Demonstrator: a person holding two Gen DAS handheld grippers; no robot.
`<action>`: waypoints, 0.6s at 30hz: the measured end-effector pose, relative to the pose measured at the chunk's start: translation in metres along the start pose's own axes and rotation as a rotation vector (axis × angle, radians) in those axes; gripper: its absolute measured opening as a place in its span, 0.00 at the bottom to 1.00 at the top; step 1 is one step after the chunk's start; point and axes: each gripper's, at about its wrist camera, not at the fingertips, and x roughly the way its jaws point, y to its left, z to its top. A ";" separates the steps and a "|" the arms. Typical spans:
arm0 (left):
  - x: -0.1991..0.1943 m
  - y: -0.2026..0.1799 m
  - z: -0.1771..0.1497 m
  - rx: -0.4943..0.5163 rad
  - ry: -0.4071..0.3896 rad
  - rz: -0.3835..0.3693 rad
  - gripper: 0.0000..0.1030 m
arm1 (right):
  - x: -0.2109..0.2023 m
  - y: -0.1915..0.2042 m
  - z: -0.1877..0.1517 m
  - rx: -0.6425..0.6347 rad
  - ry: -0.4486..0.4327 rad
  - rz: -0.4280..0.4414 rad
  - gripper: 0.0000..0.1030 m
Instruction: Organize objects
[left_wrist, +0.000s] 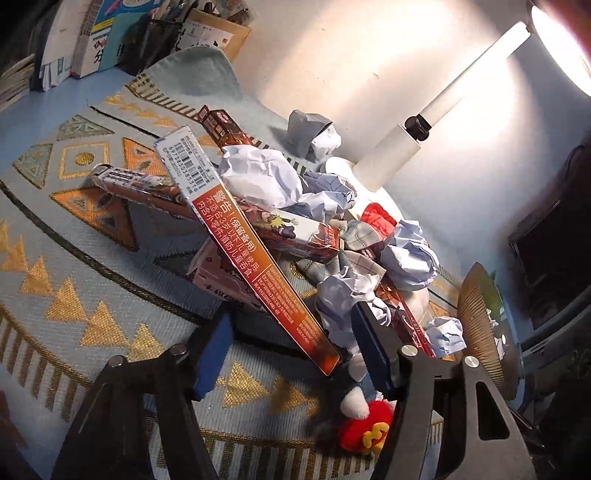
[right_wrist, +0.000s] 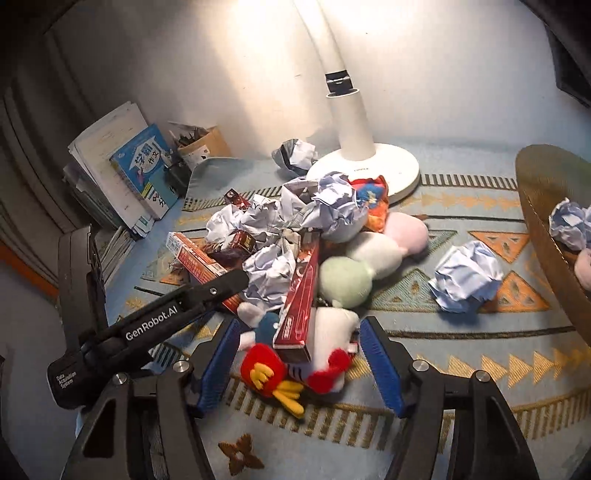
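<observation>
A heap lies on the patterned mat (left_wrist: 74, 258): crumpled paper balls (left_wrist: 258, 173), long printed boxes, and plush toys. My left gripper (left_wrist: 291, 352) is open. The near end of a long orange box (left_wrist: 258, 251) lies between its blue pads without touching them, and a red and white plush toy (left_wrist: 365, 424) lies just below. My right gripper (right_wrist: 299, 365) is open too. The same plush toy (right_wrist: 328, 332) sits between its pads, which stand close to the toy's sides, and a red box (right_wrist: 301, 295) rests on the toy. A finger of the left gripper (right_wrist: 229, 282) reaches over the orange box.
A white lamp base (right_wrist: 369, 166) stands behind the heap. A pastel plush (right_wrist: 347, 280) lies at the heap's right side. One paper ball (right_wrist: 467, 277) lies apart on the mat. A woven basket (right_wrist: 543, 221) at the right holds paper. Books (right_wrist: 122, 173) and a pen cup (right_wrist: 201, 144) stand at the back left.
</observation>
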 end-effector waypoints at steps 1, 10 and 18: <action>0.002 0.001 0.001 -0.010 0.002 -0.015 0.49 | 0.006 0.000 0.002 -0.003 0.008 -0.008 0.48; -0.029 0.008 0.002 -0.016 -0.038 -0.130 0.14 | -0.025 -0.023 -0.016 0.008 -0.042 0.038 0.18; -0.102 0.029 0.002 0.116 0.083 -0.088 0.14 | -0.074 -0.028 -0.069 -0.049 -0.063 0.021 0.18</action>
